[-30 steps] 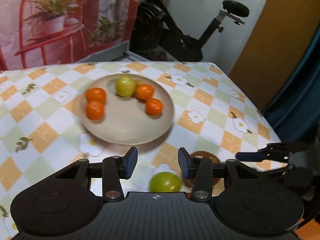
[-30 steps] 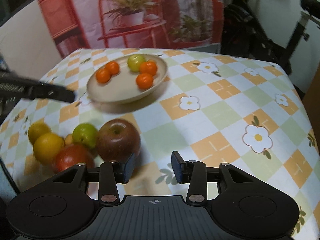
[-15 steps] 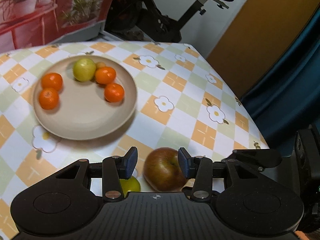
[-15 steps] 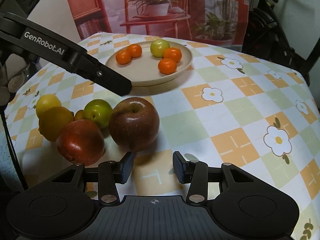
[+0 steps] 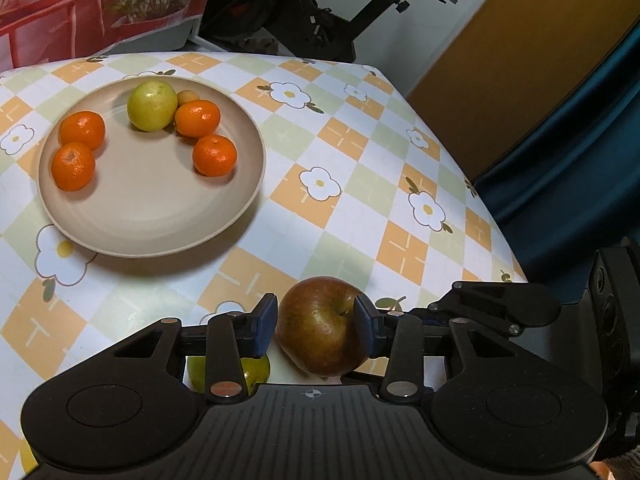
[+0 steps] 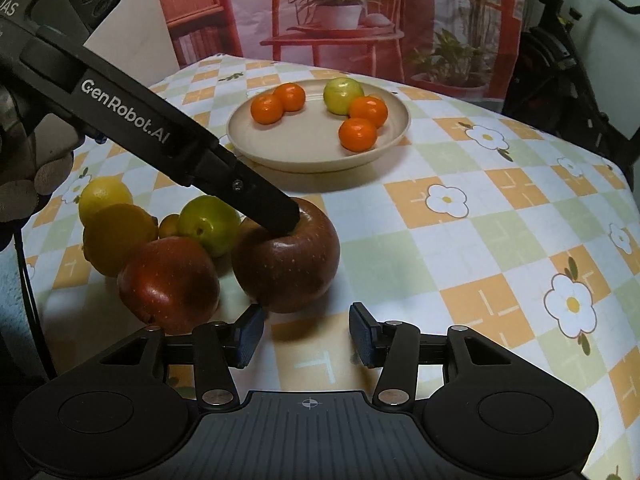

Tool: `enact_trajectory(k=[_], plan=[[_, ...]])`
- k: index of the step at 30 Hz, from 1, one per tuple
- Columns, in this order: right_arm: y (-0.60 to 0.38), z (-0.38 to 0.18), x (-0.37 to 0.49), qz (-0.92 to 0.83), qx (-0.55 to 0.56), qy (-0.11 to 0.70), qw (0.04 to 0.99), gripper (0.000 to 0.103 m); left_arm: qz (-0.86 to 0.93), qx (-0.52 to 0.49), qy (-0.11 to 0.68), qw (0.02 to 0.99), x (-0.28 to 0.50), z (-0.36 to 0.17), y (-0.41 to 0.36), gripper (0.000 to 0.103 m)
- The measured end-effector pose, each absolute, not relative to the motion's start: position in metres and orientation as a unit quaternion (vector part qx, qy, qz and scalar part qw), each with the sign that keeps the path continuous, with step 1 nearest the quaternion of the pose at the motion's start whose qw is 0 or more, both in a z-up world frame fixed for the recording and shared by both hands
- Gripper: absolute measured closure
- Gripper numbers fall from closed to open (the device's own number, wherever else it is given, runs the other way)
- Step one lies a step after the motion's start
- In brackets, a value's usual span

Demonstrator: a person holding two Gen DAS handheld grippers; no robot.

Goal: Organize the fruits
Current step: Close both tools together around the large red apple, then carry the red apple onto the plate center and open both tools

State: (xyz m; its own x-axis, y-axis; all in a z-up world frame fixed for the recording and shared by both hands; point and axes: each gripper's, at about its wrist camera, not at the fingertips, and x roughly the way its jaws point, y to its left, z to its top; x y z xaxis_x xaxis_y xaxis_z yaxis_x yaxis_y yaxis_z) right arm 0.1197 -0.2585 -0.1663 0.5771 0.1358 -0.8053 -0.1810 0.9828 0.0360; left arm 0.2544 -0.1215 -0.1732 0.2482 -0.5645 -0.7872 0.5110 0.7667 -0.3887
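Note:
A dark red-brown apple [image 5: 320, 332] sits between the pads of my left gripper [image 5: 316, 320], whose jaws are closing; both pads touch its sides. In the right wrist view one left finger [image 6: 276, 216] rests at the top of this apple [image 6: 288, 268]. My right gripper [image 6: 306, 328] is just short of the apple, its jaws opening with nothing between them. A beige plate [image 5: 152, 224] farther back holds several mandarins [image 5: 214, 156] and a yellow-green fruit [image 5: 152, 106].
Beside the held apple lie a red apple [image 6: 168, 280], a green fruit [image 6: 208, 224] and two yellow fruits [image 6: 116, 236]. A gloved hand [image 6: 24, 184] is at the left. The table edge [image 5: 492, 220] falls off by a blue curtain. An exercise bike [image 5: 320, 20] stands behind.
My left gripper swung from above the green fruit onto the dark apple, came lower and closed in on it. The right gripper drew nearer the apples and its jaws widened slightly.

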Motion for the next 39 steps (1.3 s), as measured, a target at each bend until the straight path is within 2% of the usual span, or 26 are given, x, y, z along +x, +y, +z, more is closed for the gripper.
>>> enact_trajectory(k=[20,22,24,39], plan=[[-0.252,-0.164,0.117,0.113,-0.063,0.43,0.894,0.057,-0.349,-0.024,0.506,0.788,0.255,-0.174,-0.126,0.063],[-0.252,-0.161,0.116,0.122,-0.055,0.421,0.897,0.054,-0.349,-0.022,0.505,0.789,0.254,-0.174,-0.126,0.063],[-0.252,-0.157,0.116,0.125,-0.052,0.415,0.9,0.047,-0.35,-0.02,0.504,0.789,0.254,-0.174,-0.127,0.063],[-0.261,-0.168,0.131,0.131,0.001,0.412,0.902,0.046,-0.35,-0.022,0.504,0.789,0.254,-0.174,-0.125,0.063]])
